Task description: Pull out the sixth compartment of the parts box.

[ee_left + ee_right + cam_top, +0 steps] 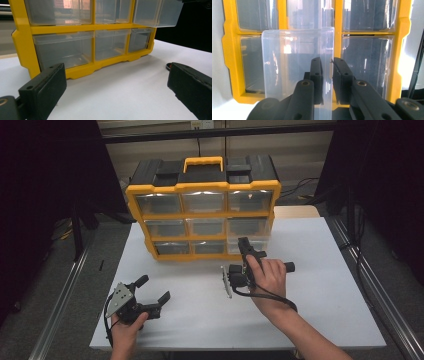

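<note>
One clear drawer [297, 65], part-way out of the yellow organizer's [202, 187] bottom-right slot, is pinched thinly at its wall by the right gripper [327, 82], so a skewed pull could slip it free, while the left gripper [152, 290] rests spread in front.

- You worked at a white table [325, 285], a flat rectangular top with a metal rail running along each long side.
- A yellow and black drawer organizer [202, 185] stood upright on the far half of the table, its clear drawers facing you and its base touching the white surface.
- At the far right corner, behind the white sheet, a strip of bare wood tabletop [296, 211] showed.
- The near half of the table carried nothing else that lay flat on it.
</note>
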Demonstrator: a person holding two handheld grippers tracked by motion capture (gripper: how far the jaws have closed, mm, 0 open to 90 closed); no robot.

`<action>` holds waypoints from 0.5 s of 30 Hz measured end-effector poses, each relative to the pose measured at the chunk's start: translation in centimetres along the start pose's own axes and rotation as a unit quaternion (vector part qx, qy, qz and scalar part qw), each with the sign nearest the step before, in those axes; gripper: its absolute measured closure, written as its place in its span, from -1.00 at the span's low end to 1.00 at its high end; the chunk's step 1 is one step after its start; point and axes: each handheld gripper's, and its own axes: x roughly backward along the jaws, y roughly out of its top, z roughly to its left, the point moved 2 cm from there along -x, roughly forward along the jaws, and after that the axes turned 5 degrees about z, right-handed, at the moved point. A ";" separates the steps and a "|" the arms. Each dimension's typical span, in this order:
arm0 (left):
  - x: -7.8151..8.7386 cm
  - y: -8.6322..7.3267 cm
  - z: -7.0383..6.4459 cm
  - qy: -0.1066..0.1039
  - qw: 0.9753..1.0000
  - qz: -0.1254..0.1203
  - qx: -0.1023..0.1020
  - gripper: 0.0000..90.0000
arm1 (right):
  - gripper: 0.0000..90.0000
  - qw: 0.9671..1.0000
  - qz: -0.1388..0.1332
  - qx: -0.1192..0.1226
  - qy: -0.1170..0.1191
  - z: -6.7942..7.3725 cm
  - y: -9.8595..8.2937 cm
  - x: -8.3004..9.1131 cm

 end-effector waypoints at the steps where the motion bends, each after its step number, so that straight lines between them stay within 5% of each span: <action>1: 0.0 0.0 0.0 0.000 1.000 -0.001 0.001 -0.95 | 0.77 1.000 0.000 0.001 0.000 0.0 0.0 0.0; 15: 0.0 0.0 0.0 0.000 1.000 -0.001 0.001 -0.95 | 0.76 1.000 -0.003 -0.002 0.004 0.0 0.0 0.4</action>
